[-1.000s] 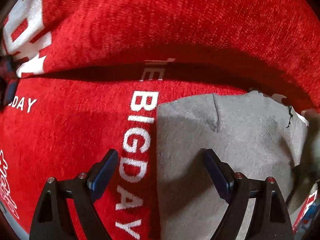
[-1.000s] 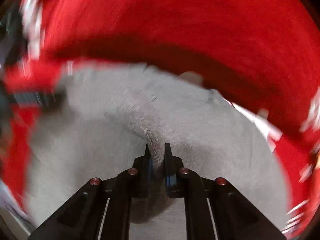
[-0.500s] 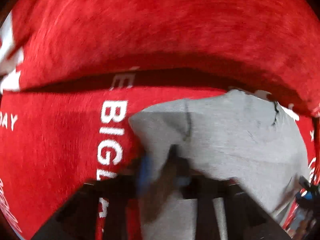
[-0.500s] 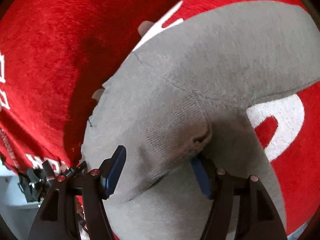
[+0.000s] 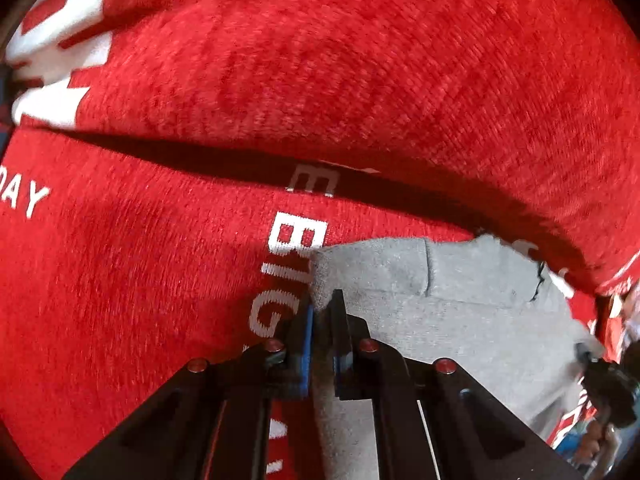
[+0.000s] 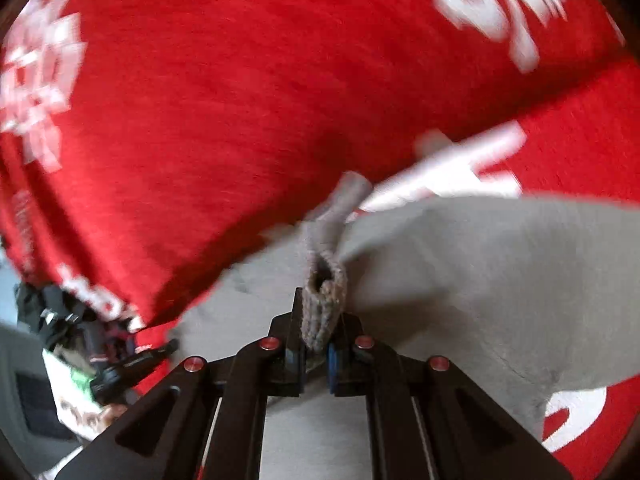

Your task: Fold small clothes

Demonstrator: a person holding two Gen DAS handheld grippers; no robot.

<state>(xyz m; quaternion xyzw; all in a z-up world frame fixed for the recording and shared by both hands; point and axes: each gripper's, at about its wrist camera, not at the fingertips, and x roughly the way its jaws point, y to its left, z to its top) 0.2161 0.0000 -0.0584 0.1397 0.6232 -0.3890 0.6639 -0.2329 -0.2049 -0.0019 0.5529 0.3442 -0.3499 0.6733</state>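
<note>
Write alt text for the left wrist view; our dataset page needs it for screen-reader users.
The left claw is shut on a corner of a grey garment lying on a red blanket printed with white letters, including "BIG".

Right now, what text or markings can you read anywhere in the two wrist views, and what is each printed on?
"BIG", running down the red blanket, partly covered by the grey garment.
"DAY", at the blanket's left edge, its start cut off.
"E", one letter at the blanket's fold; the rest is hidden.
Large white shapes on the blanket in the right wrist view: too blurred to read.
Grey garment: no print seen.
</note>
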